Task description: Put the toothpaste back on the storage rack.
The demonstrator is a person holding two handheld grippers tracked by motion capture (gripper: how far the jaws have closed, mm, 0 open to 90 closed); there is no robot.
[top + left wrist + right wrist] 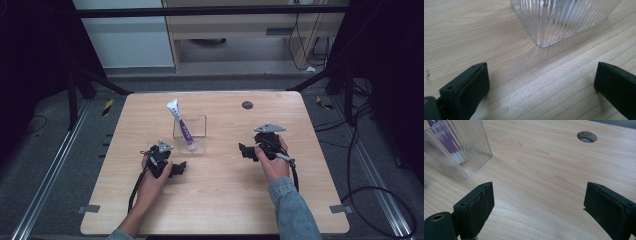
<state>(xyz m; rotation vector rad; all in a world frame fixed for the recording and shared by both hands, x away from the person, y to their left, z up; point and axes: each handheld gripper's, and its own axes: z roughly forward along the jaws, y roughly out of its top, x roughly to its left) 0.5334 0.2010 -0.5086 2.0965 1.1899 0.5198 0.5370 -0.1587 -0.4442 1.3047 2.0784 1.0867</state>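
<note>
We see the tube (180,125) leaning far-left in the clear holder (190,134) at table centre. Our left gripper (176,170) lies just near-left of it, nearer than the right gripper (246,150). Both stand wide open and empty.

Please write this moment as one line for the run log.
left gripper: open, empty, near cup | right gripper: open, empty | tube: leaning in cup | table

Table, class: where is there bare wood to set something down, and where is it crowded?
Free: the far right of the table, past the round hole; the middle stretch between the clear ribbed container and the right gripper; the near edge between the forearms. Crowded: around the container, with its leaning tube and the left gripper close by.
</note>
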